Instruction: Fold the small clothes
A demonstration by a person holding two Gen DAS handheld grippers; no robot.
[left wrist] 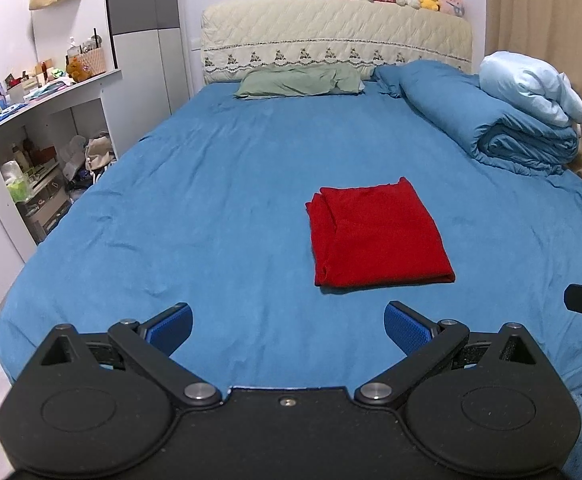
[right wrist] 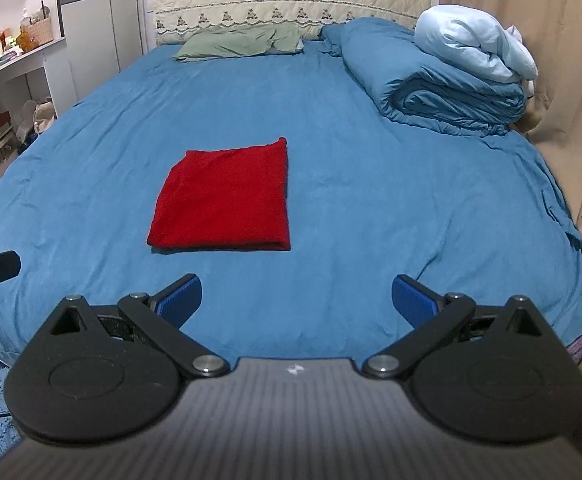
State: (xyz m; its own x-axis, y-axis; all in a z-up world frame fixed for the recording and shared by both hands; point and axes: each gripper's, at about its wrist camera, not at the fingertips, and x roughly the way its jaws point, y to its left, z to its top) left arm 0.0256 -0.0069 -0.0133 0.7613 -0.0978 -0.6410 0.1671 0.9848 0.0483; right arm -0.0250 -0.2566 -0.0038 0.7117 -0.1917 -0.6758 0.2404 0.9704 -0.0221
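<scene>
- The red garment point(left wrist: 375, 236) lies folded into a neat rectangle on the blue bedsheet point(left wrist: 211, 208); folding looks finished.
- Left gripper point(left wrist: 288, 326) and right gripper point(right wrist: 297, 300) hover near it, jaws spread wide, empty.

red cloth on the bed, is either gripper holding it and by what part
Nothing is held. The left gripper and right gripper are both open and short of the folded red cloth, which lies flat on the blue bed sheet.
</scene>
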